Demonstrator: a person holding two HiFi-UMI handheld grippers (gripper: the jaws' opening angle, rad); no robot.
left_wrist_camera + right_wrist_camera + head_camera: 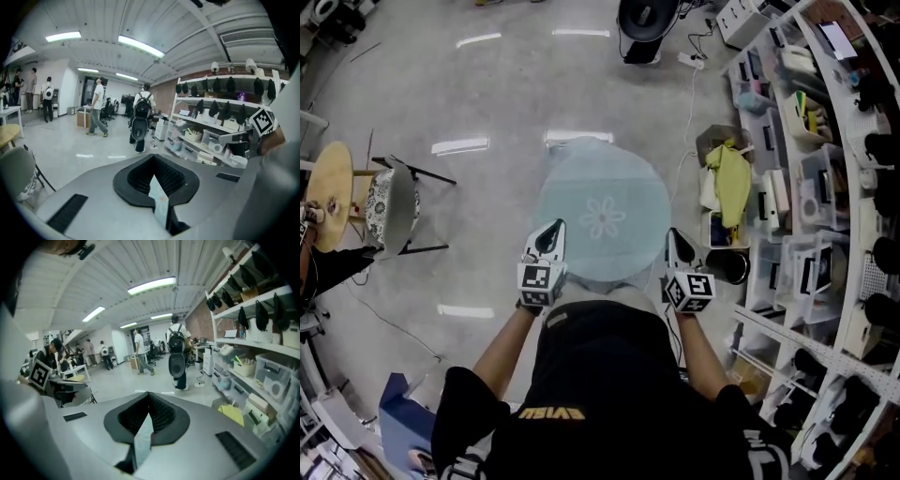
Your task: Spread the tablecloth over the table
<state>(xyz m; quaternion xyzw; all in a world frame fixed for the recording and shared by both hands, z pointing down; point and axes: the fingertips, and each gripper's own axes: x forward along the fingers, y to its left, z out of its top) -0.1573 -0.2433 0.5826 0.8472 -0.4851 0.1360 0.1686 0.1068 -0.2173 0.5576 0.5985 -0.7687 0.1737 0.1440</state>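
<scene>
The fingers (136,180) of the left gripper (553,234) are shut on a thin fold of the cloth (602,216), which shows as a pale strip running back between the pads. The right gripper (675,242) is the same: its fingers (166,420) pinch a like strip. The 2 grips sit well apart on the near edge, likely so that the edge is pulled straight between them and the sheet opens flat instead of bunching.

The cloth reaches out ahead of the person, over the floor (487,94) between a chair (394,206) and the shelves (825,187). It is round, pale blue-green and thin, with 1 white flower at its centre and hardly a wrinkle. No view shows the table; it is probably hidden under the cloth, but I cannot tell whether the cloth rests on it.
</scene>
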